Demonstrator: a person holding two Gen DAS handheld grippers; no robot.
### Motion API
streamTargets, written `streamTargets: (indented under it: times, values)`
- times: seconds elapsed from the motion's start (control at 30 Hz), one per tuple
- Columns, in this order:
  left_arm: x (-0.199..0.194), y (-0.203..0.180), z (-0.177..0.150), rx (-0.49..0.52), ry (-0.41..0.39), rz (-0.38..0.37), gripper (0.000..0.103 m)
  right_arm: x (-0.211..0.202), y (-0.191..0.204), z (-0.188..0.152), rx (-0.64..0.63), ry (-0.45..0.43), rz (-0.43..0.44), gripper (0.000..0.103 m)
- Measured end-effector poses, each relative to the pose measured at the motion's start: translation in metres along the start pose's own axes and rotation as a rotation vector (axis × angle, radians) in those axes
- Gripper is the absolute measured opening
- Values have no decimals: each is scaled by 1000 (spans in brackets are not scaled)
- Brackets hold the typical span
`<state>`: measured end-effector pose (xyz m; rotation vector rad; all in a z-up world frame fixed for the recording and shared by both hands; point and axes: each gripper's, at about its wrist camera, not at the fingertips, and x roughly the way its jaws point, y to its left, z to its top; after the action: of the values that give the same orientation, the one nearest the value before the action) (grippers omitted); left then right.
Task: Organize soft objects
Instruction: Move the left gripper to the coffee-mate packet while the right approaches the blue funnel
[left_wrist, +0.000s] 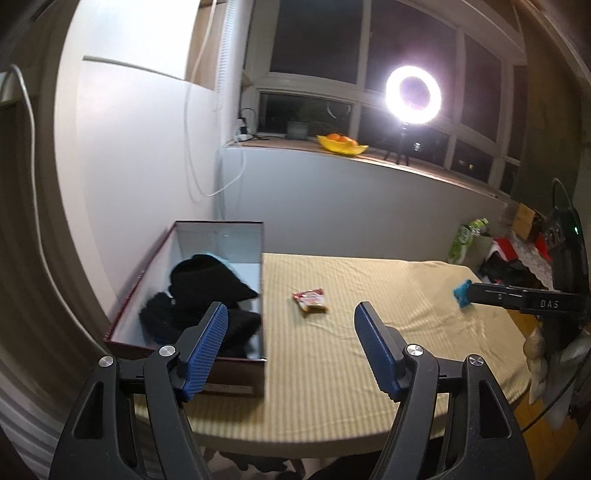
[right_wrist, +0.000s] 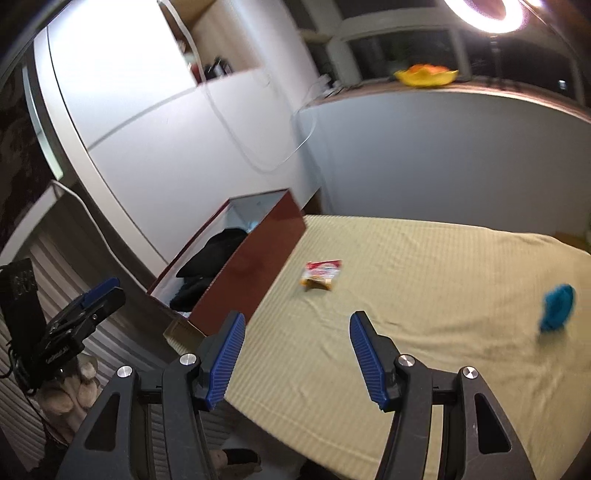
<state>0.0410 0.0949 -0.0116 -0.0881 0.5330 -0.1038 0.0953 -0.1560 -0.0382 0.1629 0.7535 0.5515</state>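
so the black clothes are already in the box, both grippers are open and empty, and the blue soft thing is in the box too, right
Not quite: the blue soft thing lies out on the yellow cloth, far from the box, as the right wrist view shows. The rest holds: black clothes are in the box, and the left gripper and right gripper are open and empty.

Partly hidden behind the left hand-held gripper (left_wrist: 290, 334) pad: the black soft things (left_wrist: 207, 291) in the box (left_wrist: 147, 273), with a pale blue piece (left_wrist: 216, 256) underneath mostly covered, its kind impossible to tell. Blurred in the right wrist view: the snack packet (right_wrist: 320, 275), print unreadable, and the blue soft thing (right_wrist: 557, 306), shape unclear; half covered in the left wrist view by the right hand-held gripper (left_wrist: 466, 293). Cut off by the top edge of the right wrist view: the ring light (right_wrist: 484, 14)
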Motion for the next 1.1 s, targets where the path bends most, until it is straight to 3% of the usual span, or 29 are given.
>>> streamTargets:
  times: [0.57, 0.87, 1.1]
  values:
    - [6, -54, -11, 79, 46, -68, 71, -67, -42, -70, 19, 10, -106, 55]
    - [25, -66, -18, 43, 76, -97, 71, -76, -56, -67, 15, -14, -113, 56]
    - [65, -68, -22, 20, 103, -63, 71, -77, -78, -63, 40, -29, -138, 56]
